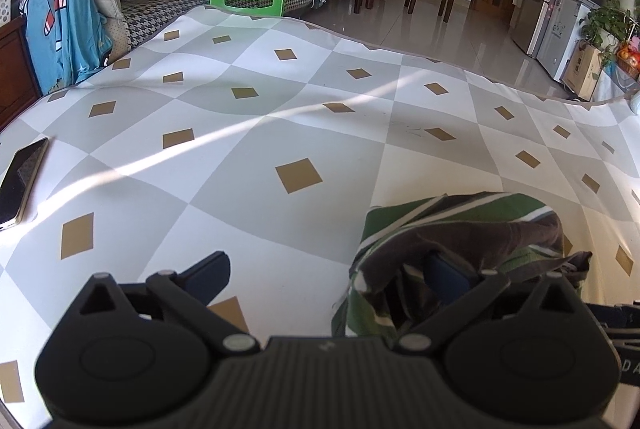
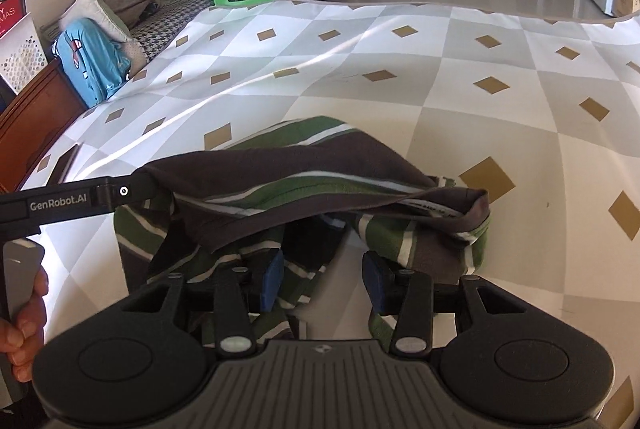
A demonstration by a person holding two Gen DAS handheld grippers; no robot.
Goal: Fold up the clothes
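1. The striped garment (image 2: pixel 304 185) lies bunched on the bench (image 1: pixel 280 117), green, brown and white, at the bench's near edge, well apart from the phone (image 1: pixel 22 181) out at the left side. The fold looks unfinished: a brown flap sags loose over the green layers.

2. Risk one: that brown flap is draped over the right-hand finger (image 1: pixel 444 271) of the left gripper (image 1: pixel 328 273). If the gripper pulls away now, I judge the cloth could ride along with it and drag the fold open.

3. Risk two: the garment sits close to the bench's near edge, with cloth running down under both grippers. A tug toward the person could slide the whole bundle off.

4. Left gripper: fingers spread as wide as they go, clamped on nothing. One finger stands over bare bench beside the garment, the other is tucked under the flap and touching it.

5. Right gripper (image 2: pixel 324 281): fingers partly apart, a clear gap between the blue pads (image 2: pixel 272 279). Striped fabric lies between and below them, but the pads don't press on it; nothing is held.

6. A hand (image 2: pixel 24 325) grips the left gripper's handle at the garment's left side.
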